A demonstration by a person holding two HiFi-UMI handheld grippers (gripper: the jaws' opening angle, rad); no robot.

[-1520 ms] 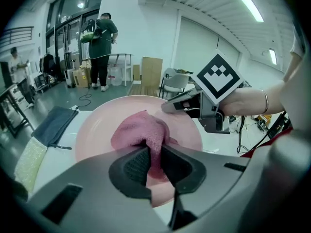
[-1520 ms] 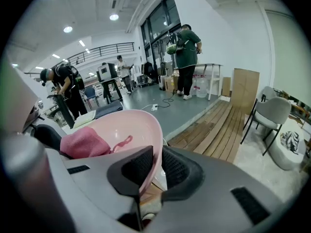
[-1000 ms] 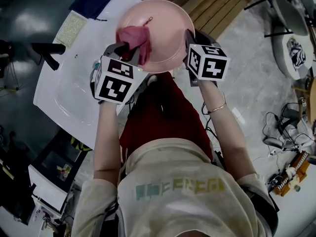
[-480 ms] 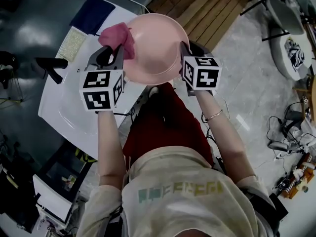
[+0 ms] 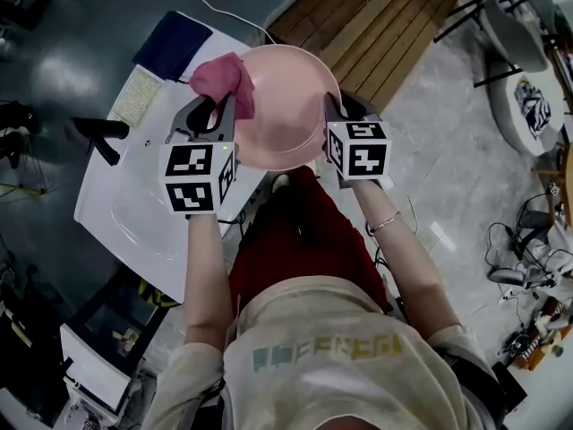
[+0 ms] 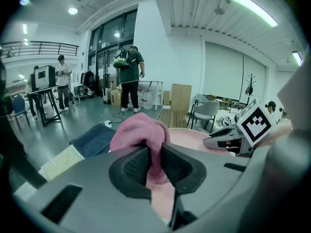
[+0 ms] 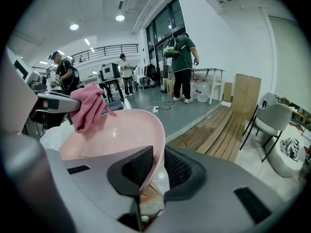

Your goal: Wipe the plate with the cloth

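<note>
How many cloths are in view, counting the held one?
2: the pink cloth in the left gripper at the plate, a dark blue cloth on the table. The speckled pad beside it might be another.

No legible txt anywhere. Cream T-shirt has a pastel block-letter print across it, too blurred to read. Marker cubes on left gripper & right gripper: b/w square patterns only, no letters/nos.

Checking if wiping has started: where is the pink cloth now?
Head view, upper left: the pink cloth is pinched in the left gripper at the left rim of the pink plate; the right gripper grips the opposite rim.
</note>
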